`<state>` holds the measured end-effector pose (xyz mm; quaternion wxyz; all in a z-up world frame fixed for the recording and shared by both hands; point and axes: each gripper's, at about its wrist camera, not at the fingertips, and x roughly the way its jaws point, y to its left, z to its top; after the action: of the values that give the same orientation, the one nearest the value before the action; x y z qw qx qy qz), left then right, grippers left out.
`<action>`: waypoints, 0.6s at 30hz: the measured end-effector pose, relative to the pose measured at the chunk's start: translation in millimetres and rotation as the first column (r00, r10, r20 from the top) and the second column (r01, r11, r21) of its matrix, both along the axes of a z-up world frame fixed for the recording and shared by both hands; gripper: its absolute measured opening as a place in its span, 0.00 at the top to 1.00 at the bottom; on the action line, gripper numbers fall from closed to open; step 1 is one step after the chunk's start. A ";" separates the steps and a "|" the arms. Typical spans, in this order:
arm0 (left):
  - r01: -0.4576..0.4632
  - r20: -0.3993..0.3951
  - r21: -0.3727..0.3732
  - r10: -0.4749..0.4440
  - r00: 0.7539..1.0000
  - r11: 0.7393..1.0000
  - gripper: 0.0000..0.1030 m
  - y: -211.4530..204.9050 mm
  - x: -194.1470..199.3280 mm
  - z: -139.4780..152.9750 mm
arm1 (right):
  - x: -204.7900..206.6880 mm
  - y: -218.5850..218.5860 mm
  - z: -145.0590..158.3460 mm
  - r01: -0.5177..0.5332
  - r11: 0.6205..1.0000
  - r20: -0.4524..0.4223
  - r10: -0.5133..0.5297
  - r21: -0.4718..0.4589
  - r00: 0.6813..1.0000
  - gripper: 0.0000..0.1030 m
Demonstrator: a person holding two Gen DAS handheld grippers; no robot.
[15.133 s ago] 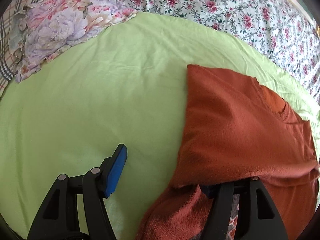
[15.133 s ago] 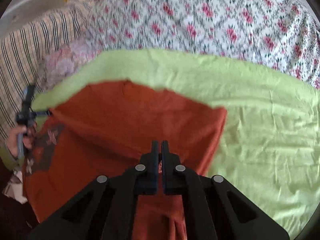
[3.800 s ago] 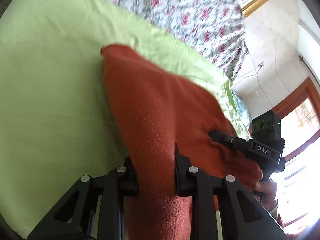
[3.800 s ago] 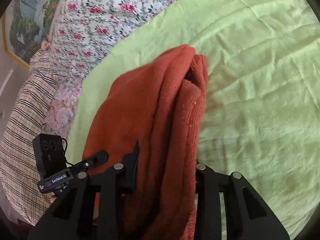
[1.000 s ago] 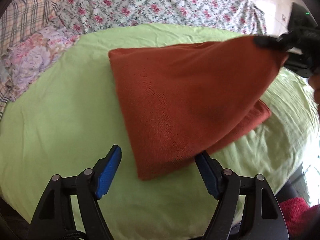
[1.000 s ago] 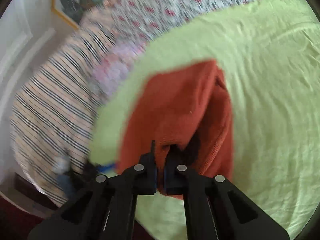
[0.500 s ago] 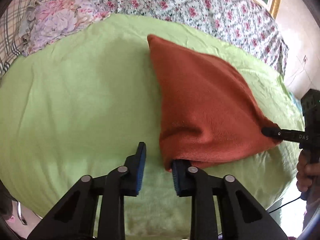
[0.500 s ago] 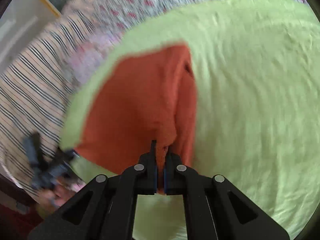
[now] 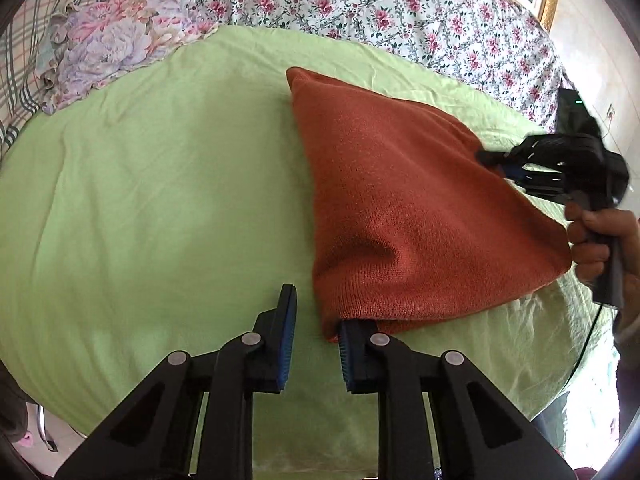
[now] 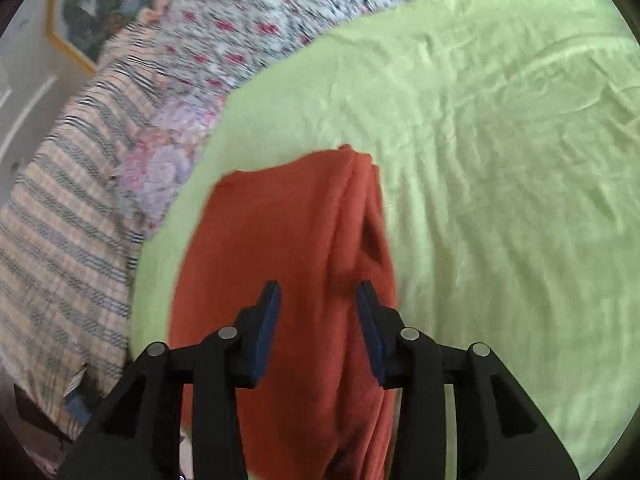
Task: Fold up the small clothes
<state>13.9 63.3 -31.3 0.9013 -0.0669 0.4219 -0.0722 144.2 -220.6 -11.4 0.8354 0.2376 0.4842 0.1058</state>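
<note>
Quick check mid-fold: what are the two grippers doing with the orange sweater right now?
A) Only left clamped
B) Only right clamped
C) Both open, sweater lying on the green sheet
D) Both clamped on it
C: the left gripper and right gripper both show a wide gap between their blue pads, and the sweater lies folded on the sheet.

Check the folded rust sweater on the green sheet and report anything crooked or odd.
The rust sweater lies folded on the green sheet, but its layers do not line up: in the right wrist view a loose fold bulges along the right edge. Nothing looks damaged.
</note>
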 end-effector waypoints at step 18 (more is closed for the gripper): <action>0.052 -0.055 -0.071 -0.056 0.997 0.996 0.90 -0.4 6.4 1.4 | 10.8 -10.6 -16.3 0.037 0.984 0.022 -0.034 -0.176 0.999 0.89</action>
<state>20.3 62.9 -30.0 0.8838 -0.0889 0.4461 -0.1094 155.1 -231.2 -27.6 0.8593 0.1705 0.4795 0.0498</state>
